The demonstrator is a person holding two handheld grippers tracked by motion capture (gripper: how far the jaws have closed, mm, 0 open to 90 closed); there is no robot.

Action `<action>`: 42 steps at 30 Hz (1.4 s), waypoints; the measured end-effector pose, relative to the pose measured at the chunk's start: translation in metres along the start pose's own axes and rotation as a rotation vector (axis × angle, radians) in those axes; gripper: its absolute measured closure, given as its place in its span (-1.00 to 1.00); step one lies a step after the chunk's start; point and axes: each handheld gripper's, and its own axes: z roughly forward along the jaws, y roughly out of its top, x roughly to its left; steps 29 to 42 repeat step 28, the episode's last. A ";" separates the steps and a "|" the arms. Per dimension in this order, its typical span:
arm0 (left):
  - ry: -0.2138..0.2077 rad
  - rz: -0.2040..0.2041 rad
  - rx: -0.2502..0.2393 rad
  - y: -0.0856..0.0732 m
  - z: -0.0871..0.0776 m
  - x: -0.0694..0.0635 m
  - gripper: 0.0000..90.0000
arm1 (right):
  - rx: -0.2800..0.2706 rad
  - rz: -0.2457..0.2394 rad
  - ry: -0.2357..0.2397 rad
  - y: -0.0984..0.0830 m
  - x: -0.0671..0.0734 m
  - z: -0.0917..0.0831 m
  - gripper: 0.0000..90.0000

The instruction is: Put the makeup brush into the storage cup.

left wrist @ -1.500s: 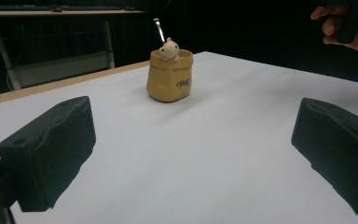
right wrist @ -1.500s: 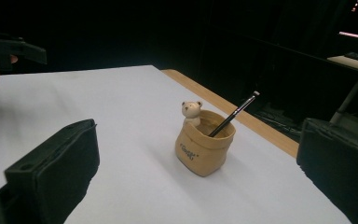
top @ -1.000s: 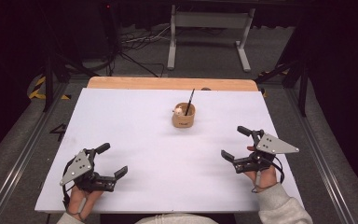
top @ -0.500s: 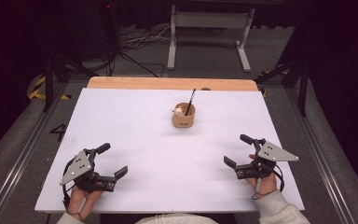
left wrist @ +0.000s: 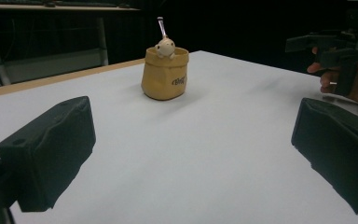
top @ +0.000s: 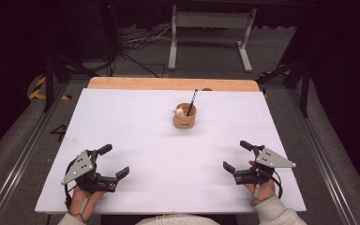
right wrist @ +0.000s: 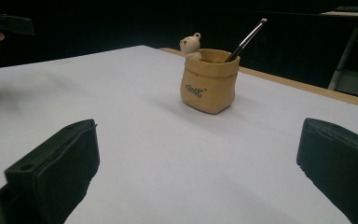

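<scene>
- A white counter (top: 136, 122) carries a tan pot (top: 184, 117), which stands upright toward the far middle, well apart from both grippers.
- A small bear figure (top: 179, 111) peeks over the pot's rim, and a thin dark brush (top: 191, 101) leans out of the pot.
- The left gripper (top: 114, 162) rests low over the near left of the counter, jaws spread wide, nothing between them.
- The right gripper (top: 236, 156) sits at the near right, jaws also wide apart and empty.
- In each gripper view the pot (left wrist: 164, 72) stands ahead between the two black jaws, small dark lettering on its side.
</scene>
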 end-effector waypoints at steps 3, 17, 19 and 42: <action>0.006 -0.005 -0.010 -0.001 0.000 0.000 -0.99 | 0.006 -0.010 -0.010 -0.001 0.002 0.001 -1.00; 0.008 -0.048 -0.025 -0.006 -0.001 0.007 -1.00 | 0.018 0.013 -0.028 -0.006 -0.001 0.004 -1.00; 0.010 -0.052 -0.027 -0.006 -0.001 0.008 -1.00 | 0.014 0.016 -0.025 -0.006 -0.002 0.004 -1.00; 0.008 -0.046 -0.027 -0.005 -0.001 0.007 -1.00 | 0.019 0.007 -0.018 -0.005 -0.001 0.004 -1.00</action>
